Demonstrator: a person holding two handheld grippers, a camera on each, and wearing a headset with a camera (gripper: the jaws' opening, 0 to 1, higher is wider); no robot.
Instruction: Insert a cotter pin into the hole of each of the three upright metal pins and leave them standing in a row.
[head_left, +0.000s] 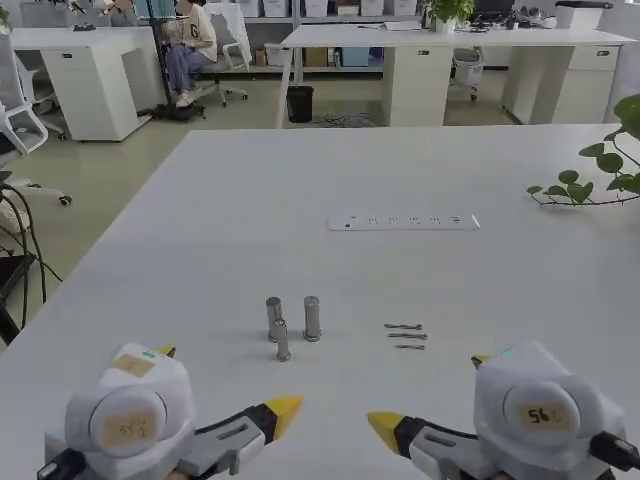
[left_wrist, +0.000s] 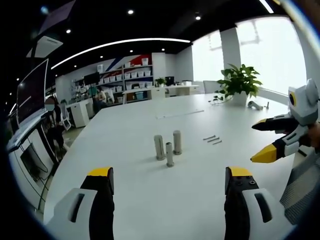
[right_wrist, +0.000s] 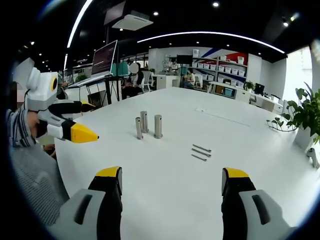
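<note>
**Both grippers wide and empty, pins and cotter pins untouched**

The white power strip lies flat near the middle of the white table. The three metal pins stand upright on the person's side of the strip, a little past its left end as the head view shows it. Two of them stand side by side. The third, shorter pin stands just in front of the left one, so they form a tight cluster, not a row.

The three cotter pins lie flat and parallel, one behind another. They are also on the person's side of the strip, about level with its middle and clear of the metal pins.

The left gripper hovers nearer the person than the metal pins, well back from the strip. Its yellow-tipped jaws are spread wide with nothing between them. The right gripper hovers just as far back from the strip, nearer the person than the cotter pins, with its jaws likewise wide and empty.

A trailing green plant sits beyond the strip's right end.
</note>
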